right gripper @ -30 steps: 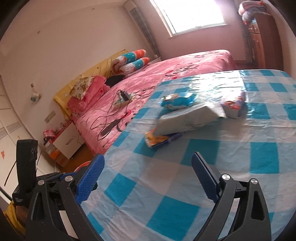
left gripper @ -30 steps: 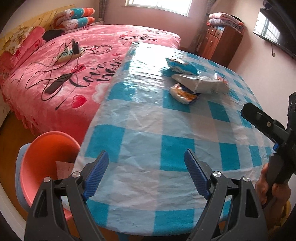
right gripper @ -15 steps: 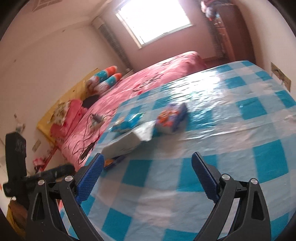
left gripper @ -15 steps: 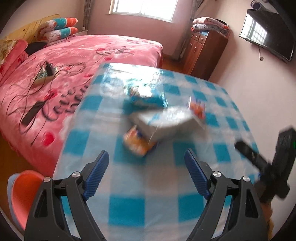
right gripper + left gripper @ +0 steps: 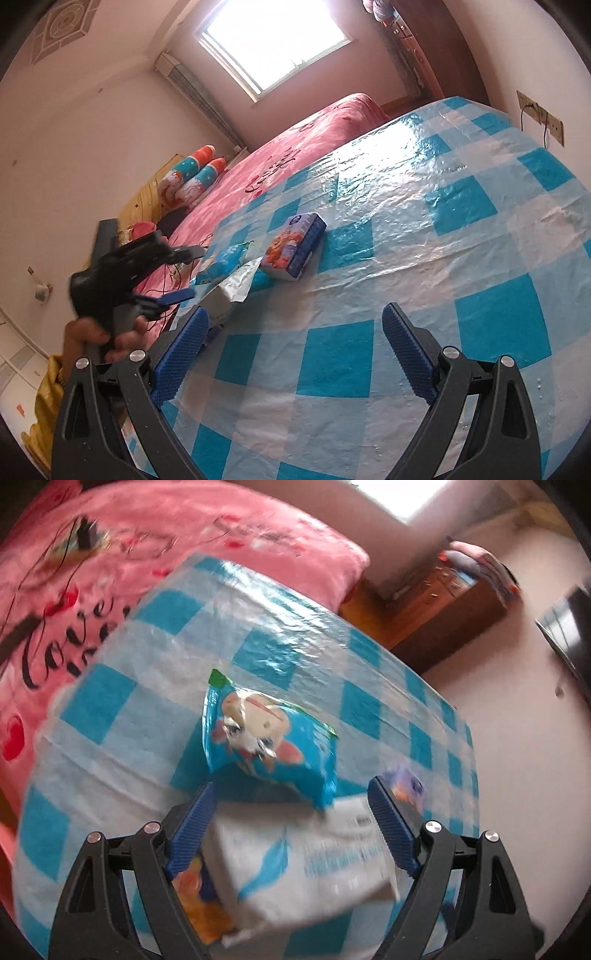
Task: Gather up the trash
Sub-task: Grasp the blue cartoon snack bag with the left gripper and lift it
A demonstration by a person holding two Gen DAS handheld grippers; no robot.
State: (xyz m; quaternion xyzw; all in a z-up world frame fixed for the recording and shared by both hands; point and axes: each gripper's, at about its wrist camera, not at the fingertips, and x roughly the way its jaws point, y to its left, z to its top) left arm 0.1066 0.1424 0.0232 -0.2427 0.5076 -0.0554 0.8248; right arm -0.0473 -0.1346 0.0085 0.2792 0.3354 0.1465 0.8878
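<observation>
Left wrist view: the left gripper (image 5: 291,816) hovers wide open over the white pack (image 5: 306,856) near the table's (image 5: 110,701) bed-side edge, which looks light, crinkly and soft, best pinched across its middle.

Daylight is pouring through the window (image 5: 275,48), glaring off the tabletop (image 5: 424,184); the left view is smearing, edges are bending.

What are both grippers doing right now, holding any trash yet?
Left gripper: open, jaws either side of the white packet, not gripping it.
Right gripper: open, empty, above the checked tablecloth.
</observation>
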